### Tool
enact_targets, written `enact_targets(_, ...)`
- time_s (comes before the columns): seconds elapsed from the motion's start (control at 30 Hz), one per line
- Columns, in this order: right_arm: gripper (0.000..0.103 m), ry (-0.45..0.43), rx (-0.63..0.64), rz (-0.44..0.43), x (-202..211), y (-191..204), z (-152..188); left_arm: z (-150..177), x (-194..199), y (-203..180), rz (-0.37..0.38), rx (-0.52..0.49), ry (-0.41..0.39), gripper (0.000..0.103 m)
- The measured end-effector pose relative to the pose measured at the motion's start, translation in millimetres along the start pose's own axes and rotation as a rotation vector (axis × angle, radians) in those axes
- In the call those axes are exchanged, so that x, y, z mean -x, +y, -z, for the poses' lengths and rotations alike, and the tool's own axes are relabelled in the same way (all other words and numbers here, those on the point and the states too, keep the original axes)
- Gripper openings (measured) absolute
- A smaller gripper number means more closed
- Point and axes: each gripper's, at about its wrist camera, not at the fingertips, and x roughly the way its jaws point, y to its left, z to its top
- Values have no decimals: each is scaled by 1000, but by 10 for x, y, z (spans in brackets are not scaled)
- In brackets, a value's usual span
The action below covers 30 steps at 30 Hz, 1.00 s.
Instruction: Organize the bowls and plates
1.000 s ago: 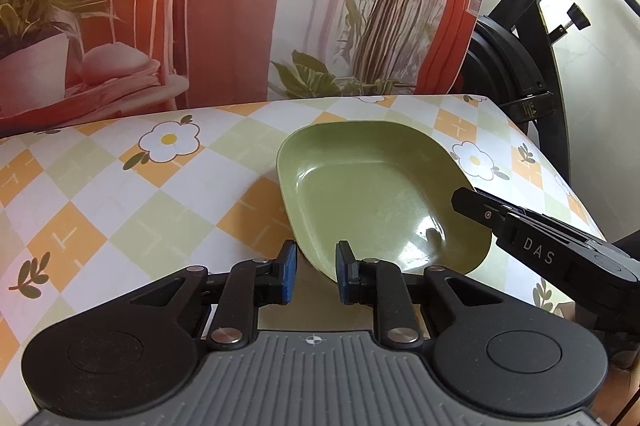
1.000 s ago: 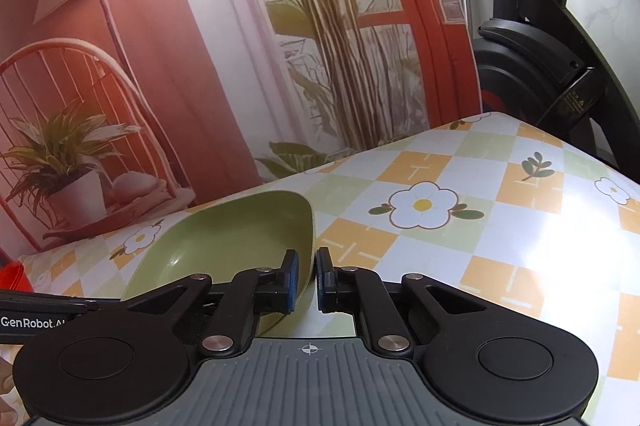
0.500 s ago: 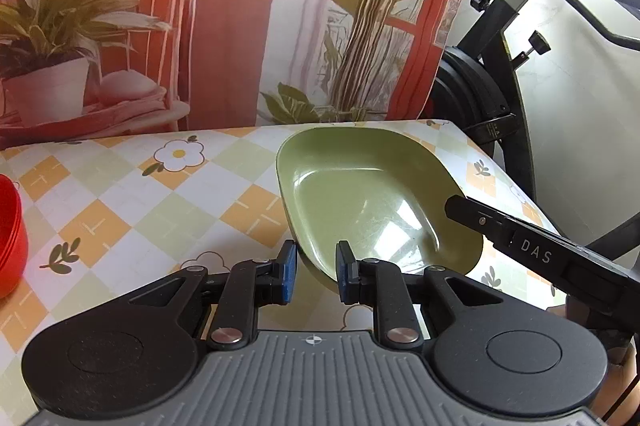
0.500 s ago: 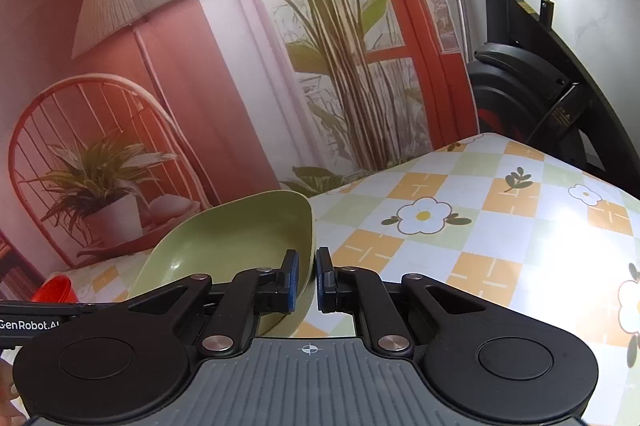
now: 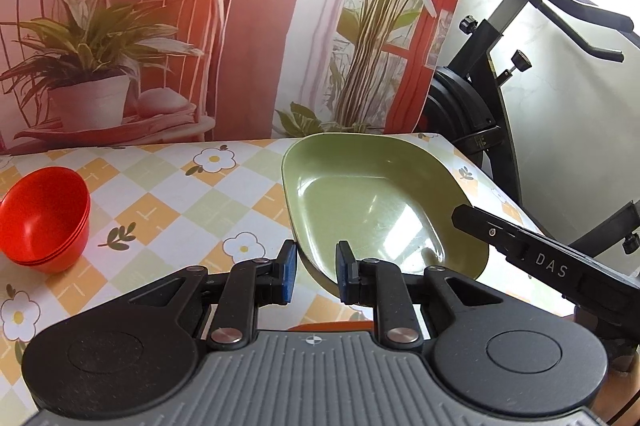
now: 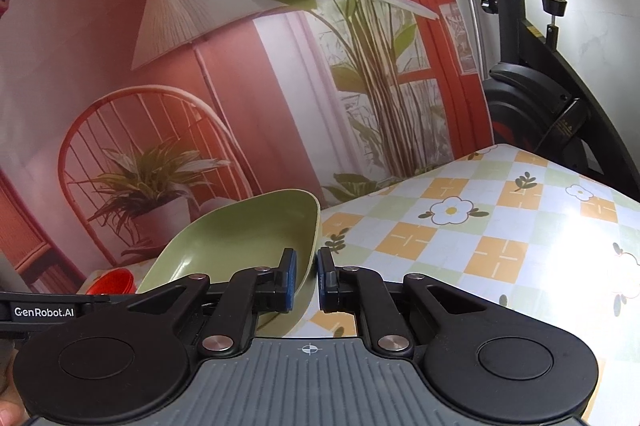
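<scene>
Over at your far left, the stack of red bowls (image 5: 44, 220) is now showing on the table (image 5: 172, 201), where a second ago nothing red was in the left wrist view; the flowered cloth is also sitting lower in both views. That is suggesting you are lifting the green plate (image 5: 376, 209) and swinging it toward that side, so the carry seems under way and the setting-down is not yet done. Your left gripper (image 5: 313, 276) is standing partly open, as it was a second ago, its blue pads apart with the near corner of the plate at the right-hand pad; whether that pad is touching the rim, you cannot tell from here. Moving right, the plate is tilting up at its far edge, and the other gripper's black arm is crossing its right rim. Your right gripper (image 6: 307, 280) is nearly closed on the rim of the plate (image 6: 240, 242), with the plate wall between the pads, so this one appears to be carrying the weight. The plate is lying just ahead of and left of those pads, well apart from the bowls (image 6: 114, 280).
</scene>
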Motion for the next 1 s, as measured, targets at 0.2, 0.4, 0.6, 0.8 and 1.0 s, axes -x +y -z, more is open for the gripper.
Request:
enact_targets(0.2, 10, 6, 6, 2, 202, 182, 113, 101, 197, 92, 10, 13, 8, 22)
enact_targets(0.4, 11, 24, 16, 3, 367, 329, 268, 233, 321, 213, 24, 23, 33, 22)
enact_targets(0.6, 12, 49, 31, 1, 494, 437, 445, 356, 422, 281, 28, 27, 42, 22)
enact_targets(0.8, 12, 73, 40, 4, 581, 471, 540, 490, 453, 293, 33, 18, 58, 22)
enact_targets(1.0, 13, 107, 55, 10, 626, 487, 653, 609, 445, 311, 29, 16, 73, 22)
